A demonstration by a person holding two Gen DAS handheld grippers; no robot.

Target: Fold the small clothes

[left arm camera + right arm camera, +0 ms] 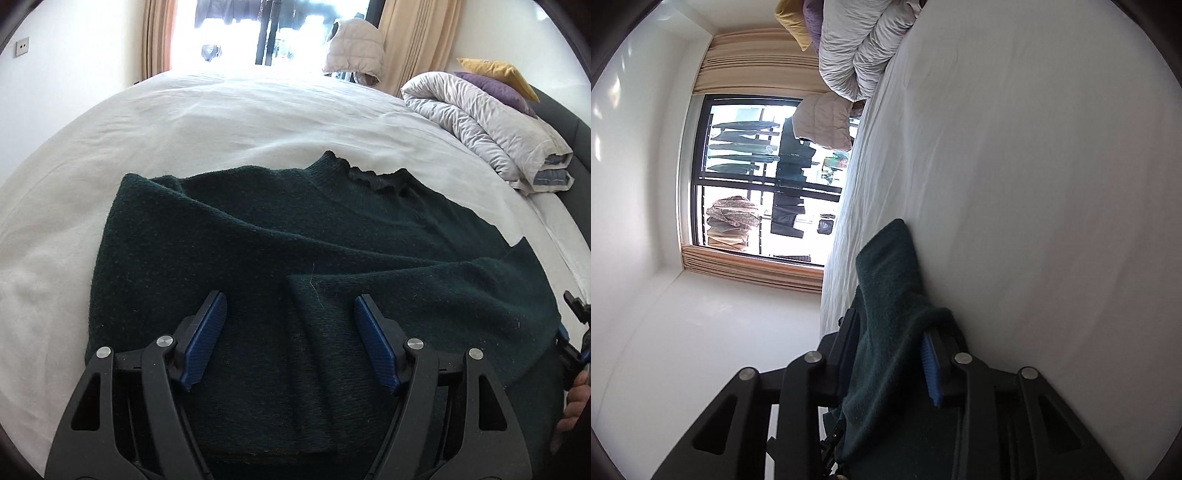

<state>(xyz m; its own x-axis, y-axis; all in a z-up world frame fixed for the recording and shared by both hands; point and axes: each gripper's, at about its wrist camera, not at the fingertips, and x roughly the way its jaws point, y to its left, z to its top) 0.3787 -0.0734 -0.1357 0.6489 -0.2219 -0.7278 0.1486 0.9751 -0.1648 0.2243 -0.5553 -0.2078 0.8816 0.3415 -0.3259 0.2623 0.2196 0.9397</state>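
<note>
A dark green knit sweater (280, 236) lies spread on the white bed sheet (221, 118), collar at the far side, with its left part folded in over the body. My left gripper (290, 317) hovers open just above its near part, blue pads apart and empty. My right gripper (892, 343) is rolled on its side and shut on a fold of the sweater (886, 295), which drapes over its fingers. The right gripper also shows at the right edge of the left wrist view (574, 332), at the sweater's right edge.
A rolled grey duvet (480, 118) with purple and yellow pillows (495, 79) lies at the bed's far right by the dark headboard. A window with beige curtains (753, 177) and a hanging pale jacket (352, 48) stand beyond the bed.
</note>
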